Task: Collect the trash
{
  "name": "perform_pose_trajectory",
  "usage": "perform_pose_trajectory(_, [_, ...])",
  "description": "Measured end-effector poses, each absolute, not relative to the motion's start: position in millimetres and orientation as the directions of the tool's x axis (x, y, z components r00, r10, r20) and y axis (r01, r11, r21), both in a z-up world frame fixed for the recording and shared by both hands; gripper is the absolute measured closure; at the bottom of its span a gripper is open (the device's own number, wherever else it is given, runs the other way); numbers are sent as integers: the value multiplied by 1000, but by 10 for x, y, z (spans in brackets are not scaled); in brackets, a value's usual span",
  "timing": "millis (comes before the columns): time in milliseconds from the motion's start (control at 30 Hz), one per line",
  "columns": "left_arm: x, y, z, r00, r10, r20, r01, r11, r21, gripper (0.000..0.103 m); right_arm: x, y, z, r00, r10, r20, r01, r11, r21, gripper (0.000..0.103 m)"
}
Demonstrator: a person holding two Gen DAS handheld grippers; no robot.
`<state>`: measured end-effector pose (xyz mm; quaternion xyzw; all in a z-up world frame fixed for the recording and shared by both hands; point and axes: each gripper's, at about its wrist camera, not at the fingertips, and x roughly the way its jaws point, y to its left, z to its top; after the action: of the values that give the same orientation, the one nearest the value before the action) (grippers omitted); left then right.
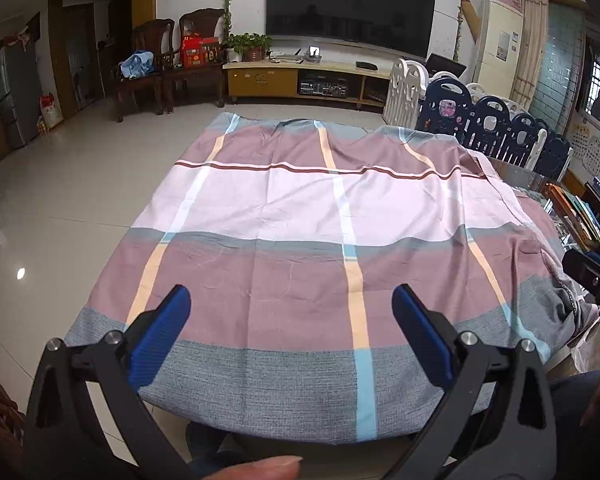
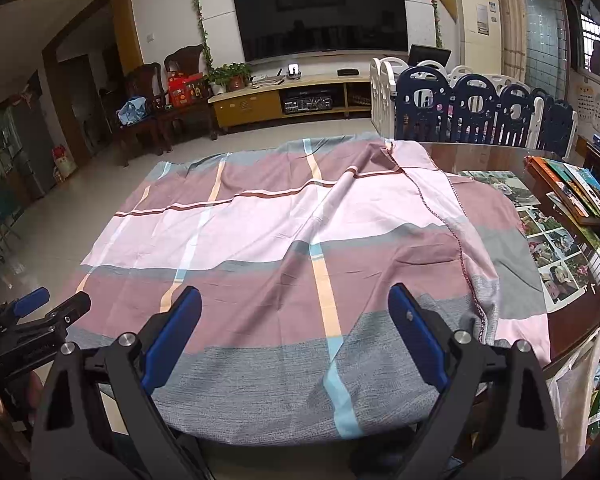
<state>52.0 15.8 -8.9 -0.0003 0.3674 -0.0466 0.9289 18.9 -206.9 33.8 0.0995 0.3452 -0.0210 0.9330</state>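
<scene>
A table is covered with a striped pink, mauve and grey cloth, which also shows in the right wrist view. No trash shows on the cloth in either view. My left gripper is open and empty, held above the near edge of the cloth. My right gripper is open and empty, also above the near edge. The right gripper shows at the right edge of the left wrist view. The left gripper shows at the left edge of the right wrist view.
The bare wooden table top with photos and stacked books lies right of the cloth. A blue and white playpen fence stands behind. A white plastic bag hangs at the table's right. Tiled floor lies left.
</scene>
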Motion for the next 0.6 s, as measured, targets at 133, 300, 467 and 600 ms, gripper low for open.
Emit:
perform_pose_trajectory(133, [522, 175, -84, 725, -89, -683, 81, 996, -44, 3, 176, -2037, 340, 764, 4, -645, 113, 984, 139, 7])
perform_pose_trajectory(300, [508, 149, -88, 726, -85, -682, 86, 996, -32, 3, 173, -2026, 329, 762, -2, -648, 110, 986, 127, 6])
perform_pose_trajectory(467, [502, 140, -85, 727, -85, -681, 92, 995, -26, 3, 168, -2047, 327, 761, 4, -649, 107, 985, 132, 6])
perform_pose_trajectory(600, [504, 138, -90, 725, -85, -684, 93, 995, -25, 3, 172, -2021, 328, 760, 4, -650, 100, 987, 123, 6])
